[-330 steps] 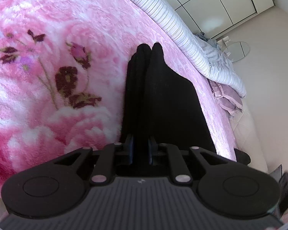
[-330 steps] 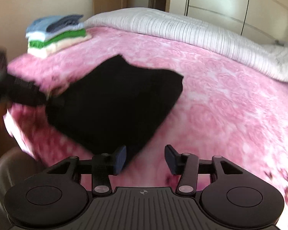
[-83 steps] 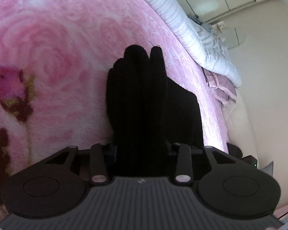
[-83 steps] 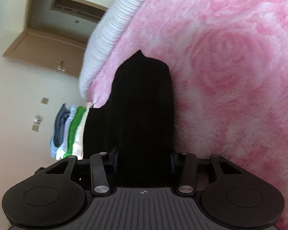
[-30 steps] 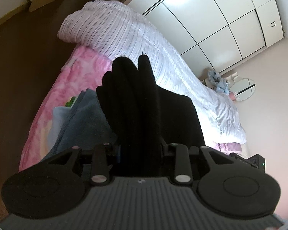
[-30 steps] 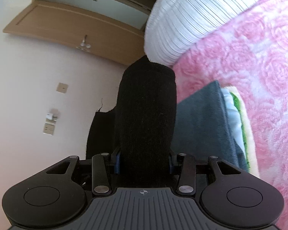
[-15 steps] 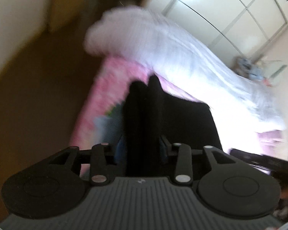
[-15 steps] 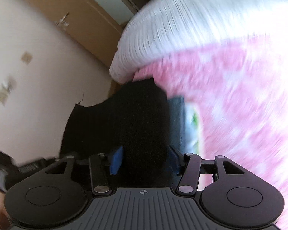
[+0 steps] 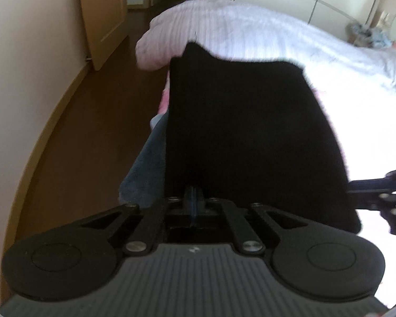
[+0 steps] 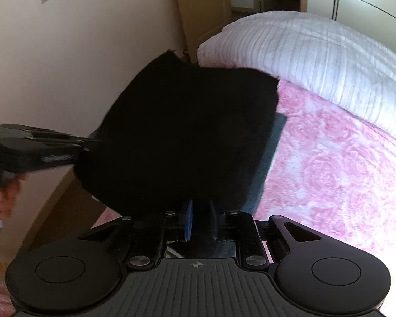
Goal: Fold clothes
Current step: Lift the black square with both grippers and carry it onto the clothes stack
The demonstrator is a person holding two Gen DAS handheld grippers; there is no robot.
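Observation:
A folded black garment [image 9: 245,132] [image 10: 184,137] lies flat on top of a stack of folded clothes, whose blue top layer [image 9: 147,163] [image 10: 272,153] peeks out beside it. My left gripper [image 9: 194,198] is at the garment's near edge with its blue pads pressed together and no cloth visible between them. From the right wrist view it reaches in at the garment's left side [image 10: 92,140]. My right gripper [image 10: 201,208] has its pads a narrow gap apart, and the garment's edge drapes over the tips and fills the gap. It also shows at the garment's right edge [image 9: 349,185].
The stack sits at the corner of a bed covered by a pink rose blanket [image 10: 330,171]. A white striped duvet [image 9: 250,34] lies rolled behind it. Brown floor [image 9: 97,132], a cream wall [image 10: 92,52] and a wooden door [image 9: 100,13] are on the left. A hand [image 10: 2,192] grips the left tool.
The garment was carried from the blanket to the stack and now rests flat on it. Both grippers' pads have drawn much closer together; the left pads now meet.

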